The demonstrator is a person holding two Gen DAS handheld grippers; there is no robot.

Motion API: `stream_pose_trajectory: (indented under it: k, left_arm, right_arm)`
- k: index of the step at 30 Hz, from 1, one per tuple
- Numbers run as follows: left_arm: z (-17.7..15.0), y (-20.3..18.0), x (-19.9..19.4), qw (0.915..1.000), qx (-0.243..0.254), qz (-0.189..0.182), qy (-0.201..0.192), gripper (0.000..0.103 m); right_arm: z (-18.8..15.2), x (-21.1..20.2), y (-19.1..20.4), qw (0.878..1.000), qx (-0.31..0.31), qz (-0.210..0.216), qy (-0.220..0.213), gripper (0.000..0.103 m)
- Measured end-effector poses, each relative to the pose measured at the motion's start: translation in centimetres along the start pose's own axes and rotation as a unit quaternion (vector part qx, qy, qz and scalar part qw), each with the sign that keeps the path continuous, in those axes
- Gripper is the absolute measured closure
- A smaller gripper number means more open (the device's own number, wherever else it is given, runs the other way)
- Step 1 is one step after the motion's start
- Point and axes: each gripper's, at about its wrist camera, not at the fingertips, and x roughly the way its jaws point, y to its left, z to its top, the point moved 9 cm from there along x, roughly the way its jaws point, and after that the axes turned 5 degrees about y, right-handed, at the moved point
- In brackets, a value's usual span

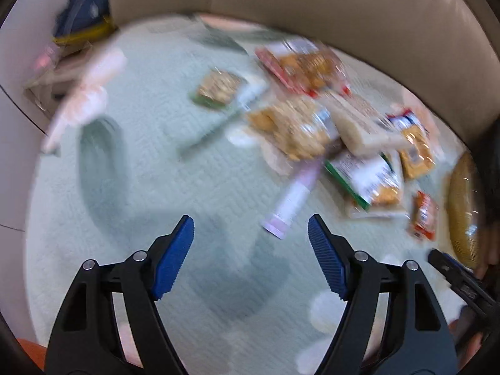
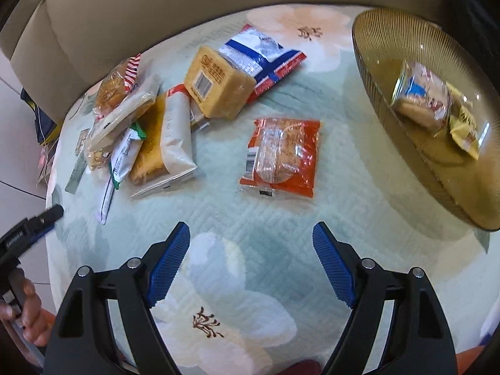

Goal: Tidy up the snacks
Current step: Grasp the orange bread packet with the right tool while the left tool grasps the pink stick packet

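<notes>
In the right wrist view the right gripper (image 2: 251,262) sits at the bottom centre of the frame with its blue pads spread wide and nothing between them, hanging over a bench (image 2: 281,218) covered in a pale green quilted cloth with large cream flowers. Just above it, in the middle of the frame, an orange snack packet (image 2: 281,156) lies flat and alone on the cloth. Up and to the left is a loose heap of snacks: a tan block-shaped cake pack (image 2: 218,82) leans on a blue, white and red bag (image 2: 265,53), and further left white and green wrappers overlap one another. At the upper right a ribbed amber glass bowl (image 2: 375,72) rests on the bench, with two wrapped snacks (image 2: 422,97) inside it. The other gripper and the hand (image 2: 29,315) holding it show at the lower left edge. The left wrist view is smeared by motion; the left gripper (image 1: 251,257) at the bottom centre is likewise spread wide and empty above the cloth. A pale purple and white tube-shaped packet (image 1: 292,201) lies just above it, the snack heap spreads toward the upper right, and a beige cushioned seat back (image 1: 343,9) curves along the top.
</notes>
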Motion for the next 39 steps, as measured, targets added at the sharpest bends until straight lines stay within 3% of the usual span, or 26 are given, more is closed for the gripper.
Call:
stream_pose_trajectory:
  k: [2, 3, 5, 6, 8, 10, 15, 19, 23, 26, 30, 33, 39]
  left_arm:
    - [-0.7, -1.0, 0.1, 0.9948, -0.035, -0.090, 0.033, 0.028]
    - [-0.9, -1.3, -0.1, 0.9913, -0.046, -0.117, 0.037, 0.028]
    - [-0.5, -1.0, -0.3, 0.9963, -0.033, -0.077, 0.020, 0.028]
    - [-0.2, -0.6, -0.2, 0.9994, -0.018, -0.025, 0.012, 0.030]
    - [0.2, -1.1, 0.9, 0.9987, 0.018, 0.037, 0.030, 0.037]
    - [0.6, -1.9, 1.8, 0.9962, 0.048, 0.054, 0.048, 0.044]
    - [1.9, -3.7, 4.4, 0.9881, 0.109, 0.094, 0.055, 0.044]
    - [1.4, -4.0, 6.4, 0.9849, 0.133, 0.099, 0.050, 0.048]
    - [0.8, -4.0, 8.1, 0.9835, 0.142, 0.098, 0.052, 0.050]
    - [1.2, -4.5, 8.2, 0.9816, 0.160, 0.098, 0.033, 0.060]
    - [1.6, -5.9, 8.2, 0.9774, 0.182, 0.106, 0.013, 0.082]
    - [1.3, -7.0, 8.1, 0.9738, 0.194, 0.118, 0.002, 0.085]
    - [-2.9, -7.3, 6.2, 0.9893, 0.129, 0.052, 0.044, 0.085]
  right_arm:
    - [-0.1, 0.0, 0.1, 1.000, -0.002, 0.003, 0.002, 0.022]
    - [-0.1, 0.1, 0.0, 1.000, -0.003, -0.002, 0.002, 0.022]
    - [0.0, 0.4, -0.1, 1.000, 0.010, 0.010, 0.012, 0.020]
    - [0.0, 0.6, -0.1, 0.999, 0.028, 0.034, 0.023, 0.019]
    - [0.4, 0.9, -0.6, 0.994, 0.078, 0.064, 0.047, 0.019]
    - [1.4, 0.9, -1.4, 0.994, 0.095, 0.043, 0.044, 0.019]
    - [4.5, 2.0, -2.6, 0.994, 0.104, -0.020, 0.004, 0.019]
    - [5.3, 4.5, -2.8, 0.995, 0.098, -0.019, 0.008, 0.019]
    - [5.8, 5.1, -2.4, 0.996, 0.062, -0.058, -0.012, 0.020]
    - [6.4, 5.2, -1.9, 0.994, 0.028, -0.102, -0.026, 0.045]
    - [6.6, 5.1, -1.7, 0.994, 0.023, -0.099, -0.033, 0.050]
    - [6.0, 4.7, -1.9, 0.995, 0.027, -0.086, -0.030, 0.052]
    - [2.2, 3.7, -3.2, 0.996, 0.070, -0.053, 0.010, 0.052]
